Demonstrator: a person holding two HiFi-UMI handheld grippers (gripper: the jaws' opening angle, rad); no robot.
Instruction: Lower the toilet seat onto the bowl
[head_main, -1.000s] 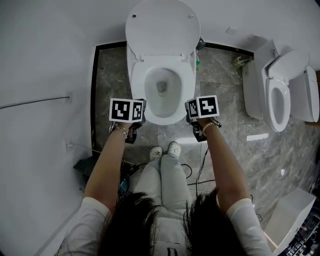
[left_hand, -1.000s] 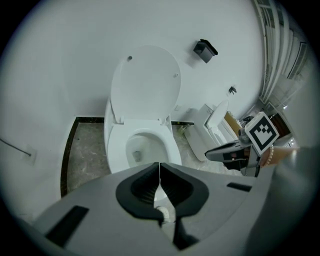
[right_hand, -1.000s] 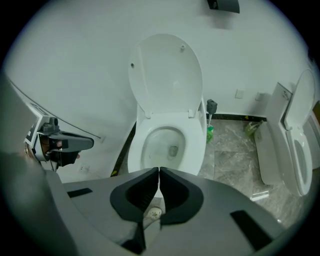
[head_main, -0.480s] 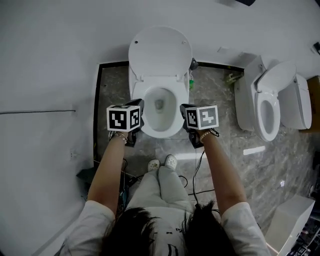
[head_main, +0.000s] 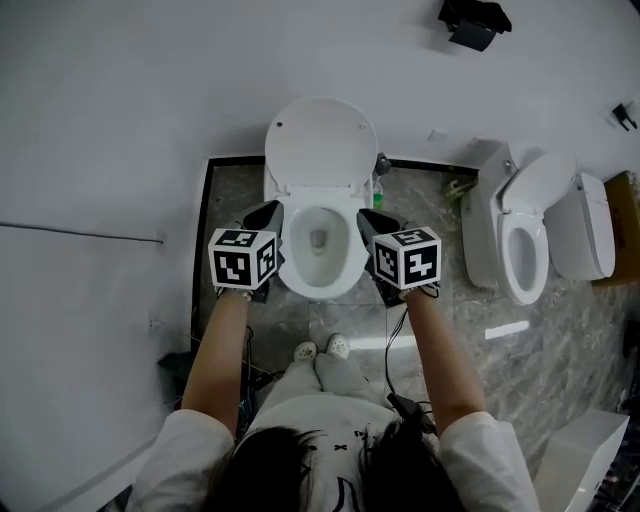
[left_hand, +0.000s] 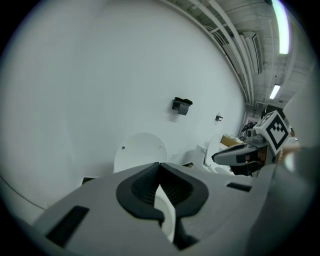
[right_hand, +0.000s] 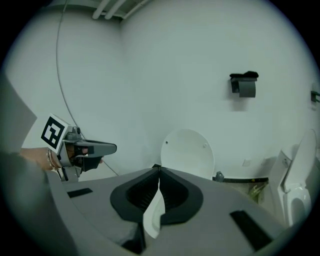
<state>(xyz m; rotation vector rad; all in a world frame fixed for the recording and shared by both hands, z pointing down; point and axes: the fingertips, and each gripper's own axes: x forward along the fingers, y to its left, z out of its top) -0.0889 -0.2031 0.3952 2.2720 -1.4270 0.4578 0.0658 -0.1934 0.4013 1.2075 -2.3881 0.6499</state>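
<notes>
While I hold both tools raised in front of the toilet, neither one carries anything. The left hand-held gripper (head_main: 264, 216) has its jaws together, tips meeting, with nothing between them. In the head view it shows at the left edge of the seat (head_main: 318, 286). The right hand-held gripper (head_main: 374, 222) has its jaws likewise together and empty, and it shows at the seat's right edge. Each gripper view confirms closed tips (left_hand: 159, 164) (right_hand: 159, 168) pointing toward the white wall (head_main: 120, 120), with the other gripper alongside (left_hand: 235, 156) (right_hand: 95, 148).

The seat lies flat on the bowl (head_main: 320, 240). The lid (head_main: 320, 140) stands open behind it, leaning against the wall, and it is visible in both gripper views (left_hand: 140, 150) (right_hand: 187, 150).

A second toilet (head_main: 525, 245) stands to the right on the grey floor (head_main: 430, 220), with its lid also up. A dark fixture (head_main: 472, 22) is mounted on the wall above. My shoes (head_main: 320, 350) are just short of the bowl.
</notes>
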